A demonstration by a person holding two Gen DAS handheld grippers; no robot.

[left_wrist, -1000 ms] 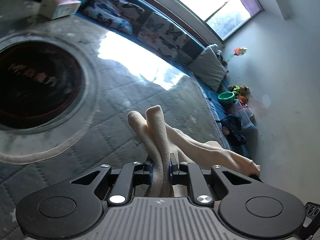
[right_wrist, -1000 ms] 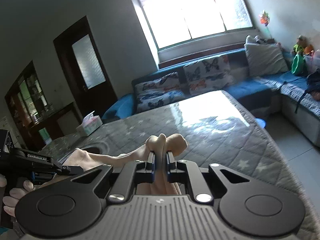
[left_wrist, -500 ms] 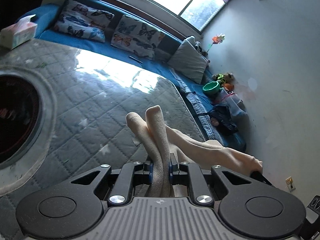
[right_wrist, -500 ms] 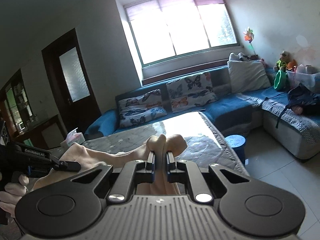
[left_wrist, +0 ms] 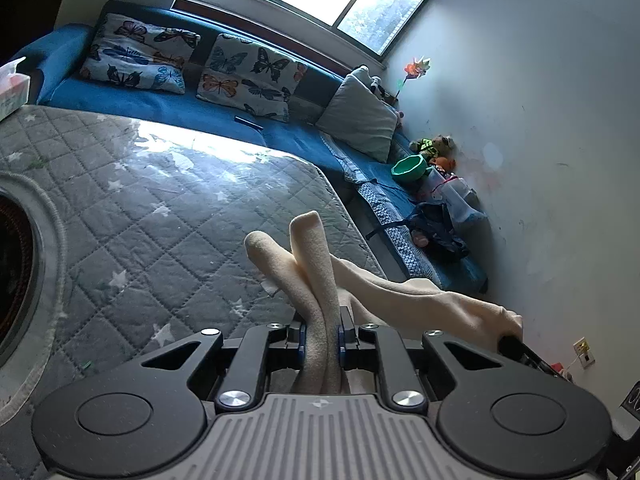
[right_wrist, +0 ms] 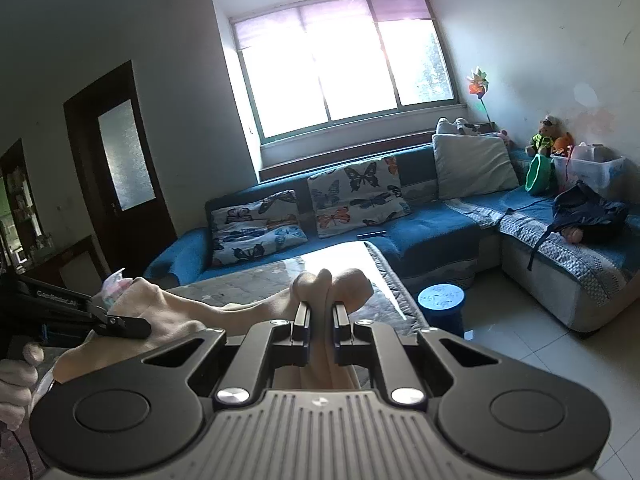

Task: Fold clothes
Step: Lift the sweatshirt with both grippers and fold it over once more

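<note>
The left gripper (left_wrist: pixel 322 334) is clenched on a bunched edge of the cream garment (left_wrist: pixel 404 296), whose folds stick out forward past the fingertips. From there the cloth runs to the right of the gripper, held off the quilted grey table cover (left_wrist: pixel 160 216) that lies below and ahead. The right gripper (right_wrist: pixel 321 320) is likewise clamped on a gathered part of the same cream garment, two rounded folds protruding ahead of its fingers. The fabric stretches to its left, where the left gripper pinches it. Ahead of both grippers stands a blue sofa (right_wrist: pixel 432 232) with butterfly cushions (right_wrist: pixel 356 196) under a bright window (right_wrist: pixel 344 64). A blue stool (right_wrist: pixel 441 300) stands ahead and right of the right gripper.
</note>
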